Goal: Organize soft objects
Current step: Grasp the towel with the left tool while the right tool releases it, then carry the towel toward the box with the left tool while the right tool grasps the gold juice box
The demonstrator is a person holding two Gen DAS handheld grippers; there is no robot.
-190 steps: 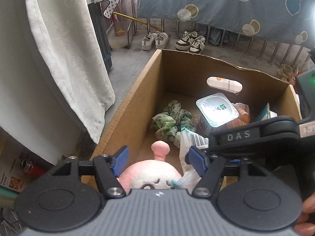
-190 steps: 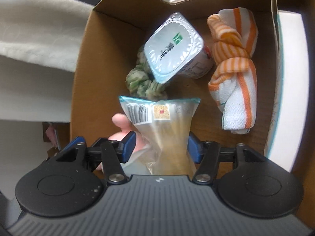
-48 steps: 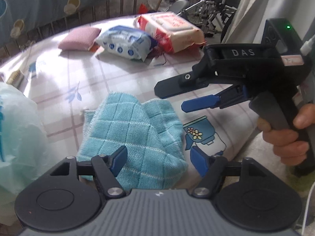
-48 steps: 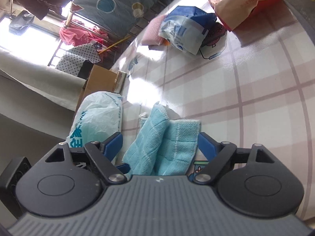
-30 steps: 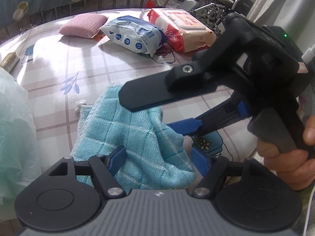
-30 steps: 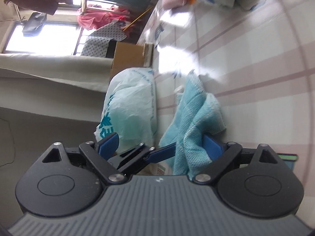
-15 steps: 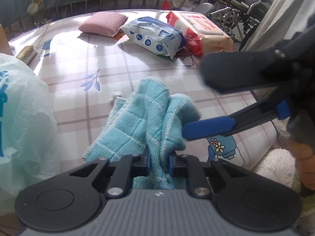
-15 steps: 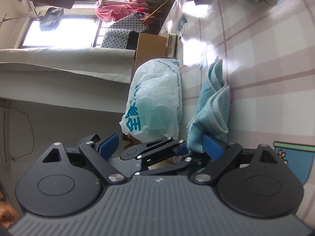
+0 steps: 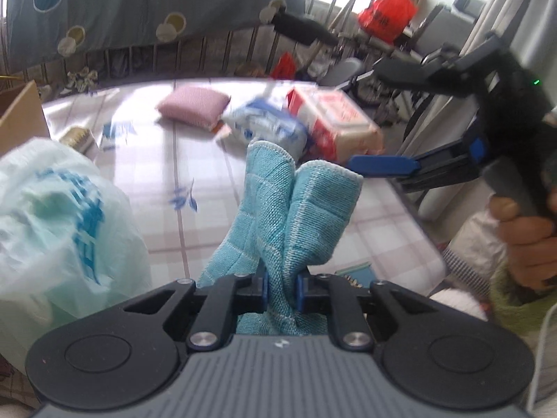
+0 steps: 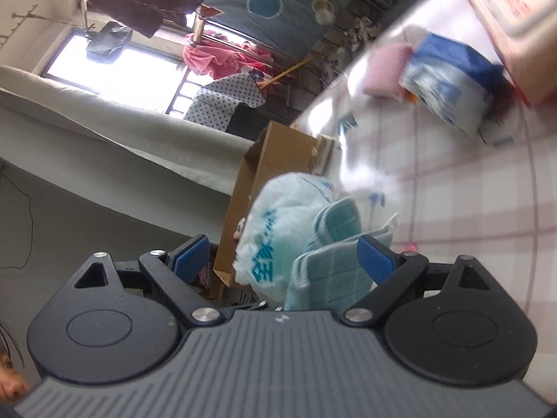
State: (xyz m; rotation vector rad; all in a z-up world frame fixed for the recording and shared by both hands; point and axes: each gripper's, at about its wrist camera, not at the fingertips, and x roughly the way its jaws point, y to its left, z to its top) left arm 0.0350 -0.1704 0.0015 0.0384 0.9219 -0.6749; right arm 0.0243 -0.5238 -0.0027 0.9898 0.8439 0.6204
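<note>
Checked tablecloth beneath pinched teal cloth

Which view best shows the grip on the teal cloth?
The left wrist view: the left gripper is shut on the teal cloth, the pinch centred. The right wrist view shows only a blurred part of it between the open right gripper fingers.

Daylight, bright. Window upper left of right view blown out; glare on the table mid-frame. Motion blur in both views, worst upper right. Fisheye bending at edges, dark corner vignette.
</note>
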